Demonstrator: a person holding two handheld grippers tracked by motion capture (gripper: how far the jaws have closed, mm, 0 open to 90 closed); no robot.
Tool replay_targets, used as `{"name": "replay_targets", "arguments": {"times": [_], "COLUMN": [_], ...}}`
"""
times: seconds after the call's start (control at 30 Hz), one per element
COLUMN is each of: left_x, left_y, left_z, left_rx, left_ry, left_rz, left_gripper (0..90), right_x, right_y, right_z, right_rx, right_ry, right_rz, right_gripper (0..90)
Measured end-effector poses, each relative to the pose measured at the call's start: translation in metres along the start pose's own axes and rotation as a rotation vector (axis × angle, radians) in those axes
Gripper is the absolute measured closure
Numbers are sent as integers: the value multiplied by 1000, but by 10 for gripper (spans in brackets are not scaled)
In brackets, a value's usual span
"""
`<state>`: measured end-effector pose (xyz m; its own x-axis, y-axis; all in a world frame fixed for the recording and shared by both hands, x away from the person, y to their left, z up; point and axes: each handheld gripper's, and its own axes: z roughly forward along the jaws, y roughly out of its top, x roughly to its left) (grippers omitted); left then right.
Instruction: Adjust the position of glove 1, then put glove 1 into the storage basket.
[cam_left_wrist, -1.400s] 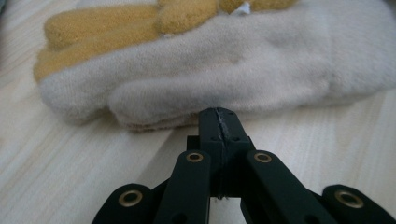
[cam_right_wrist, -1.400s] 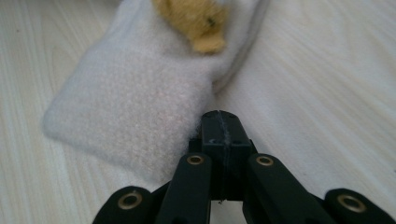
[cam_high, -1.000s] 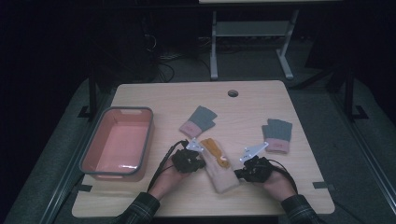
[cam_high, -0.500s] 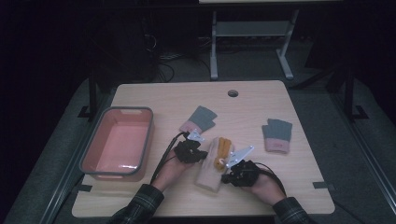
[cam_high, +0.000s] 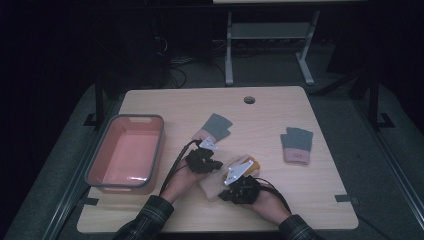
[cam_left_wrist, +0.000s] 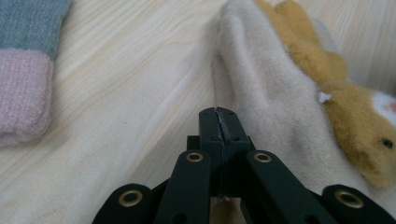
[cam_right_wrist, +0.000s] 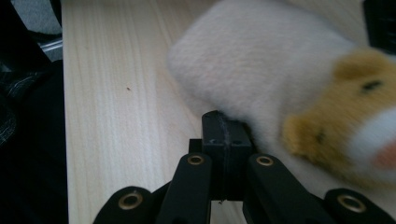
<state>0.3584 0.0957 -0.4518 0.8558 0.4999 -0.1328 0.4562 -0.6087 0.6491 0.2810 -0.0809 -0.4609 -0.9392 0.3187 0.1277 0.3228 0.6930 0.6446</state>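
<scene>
Here, lower centre of the high view: both forearms angle inward; left gripper (cam_high: 204, 159) and right gripper (cam_high: 239, 184), jaws closed, pinch the cream plush mitten (cam_high: 214, 183).

Whether the left gripper (cam_left_wrist: 218, 122) pinches any fleece of the cream plush mitten (cam_left_wrist: 266, 107) cannot be told — its shut jaws cover the spot. Right of it, the picture's edge cuts off the mitten's animal face (cam_left_wrist: 369, 135). Past the right gripper (cam_right_wrist: 225, 133) the same face (cam_right_wrist: 359, 130) is blurred, and the 2 hands hide the mitten's near end (cam_high: 210, 186).
</scene>
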Motion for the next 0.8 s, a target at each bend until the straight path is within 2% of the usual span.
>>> {"name": "replay_targets", "arguments": {"times": [0.1,0.3,0.4,0.47,0.5,0.57,0.63,0.73,0.8], "left_x": [-1,-1,-1,-1,-1,1,1,2,2], "left_y": [0,0,0,-1,-1,-2,-3,-4,-4], "left_z": [0,-2,-5,-8,-8,-12,-15,-20,-23], "left_rx": [0,2,-17,-15,-23,-5,-18,-10,-14], "left_ry": [1,0,3,1,-1,-1,3,18,23], "left_rz": [3,3,-10,-20,-30,-21,-30,-10,-13], "left_gripper": [895,894,893,850,823,758,704,608,541], "right_x": [2,2,1,-1,0,-2,-3,-8,-12], "right_y": [1,-2,-4,-7,-8,-12,-17,-26,-33], "right_z": [2,-5,-13,-18,-21,-26,-32,-40,-45], "right_rx": [6,-7,-22,-35,-42,-49,-57,-58,-50], "right_ry": [-2,-12,-22,-31,-30,-37,-61,-89,-103], "right_rz": [-29,-12,14,29,64,80,92,118,144], "right_gripper": [900,900,890,803,776,727,676,574,512]}}
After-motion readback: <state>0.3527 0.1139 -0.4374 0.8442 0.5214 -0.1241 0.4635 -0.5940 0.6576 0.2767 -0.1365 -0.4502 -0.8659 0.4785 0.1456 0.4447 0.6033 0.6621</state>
